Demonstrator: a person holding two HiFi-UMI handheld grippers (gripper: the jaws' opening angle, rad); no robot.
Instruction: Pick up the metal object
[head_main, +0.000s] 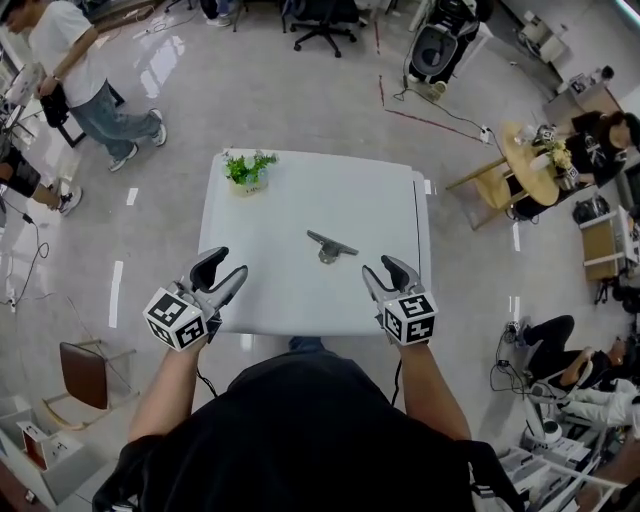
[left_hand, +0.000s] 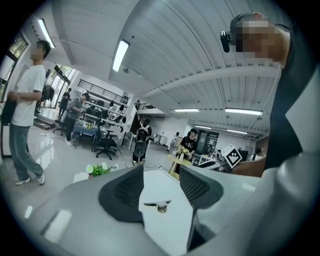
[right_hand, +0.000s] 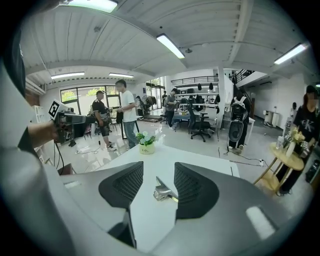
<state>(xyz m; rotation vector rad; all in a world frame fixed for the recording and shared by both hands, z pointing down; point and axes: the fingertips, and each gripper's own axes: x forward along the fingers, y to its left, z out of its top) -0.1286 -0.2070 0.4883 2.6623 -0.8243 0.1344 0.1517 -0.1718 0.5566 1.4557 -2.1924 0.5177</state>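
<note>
A small grey metal object (head_main: 331, 246), a flat bar on a round base, lies near the middle of the white table (head_main: 300, 205). My left gripper (head_main: 222, 272) hovers open at the table's front left, jaws apart with nothing between them. My right gripper (head_main: 385, 274) is open at the front right, also empty. In the left gripper view the metal object (left_hand: 158, 205) shows between the spread jaws, farther out on the table. The right gripper view shows the metal object (right_hand: 163, 189) between its jaws too, still apart from them.
A small potted plant (head_main: 247, 170) stands at the table's far left corner. People stand and sit around the room; one walks at the far left (head_main: 82, 70). A wooden chair (head_main: 85, 374) is at my left, a round table (head_main: 528, 160) at the right.
</note>
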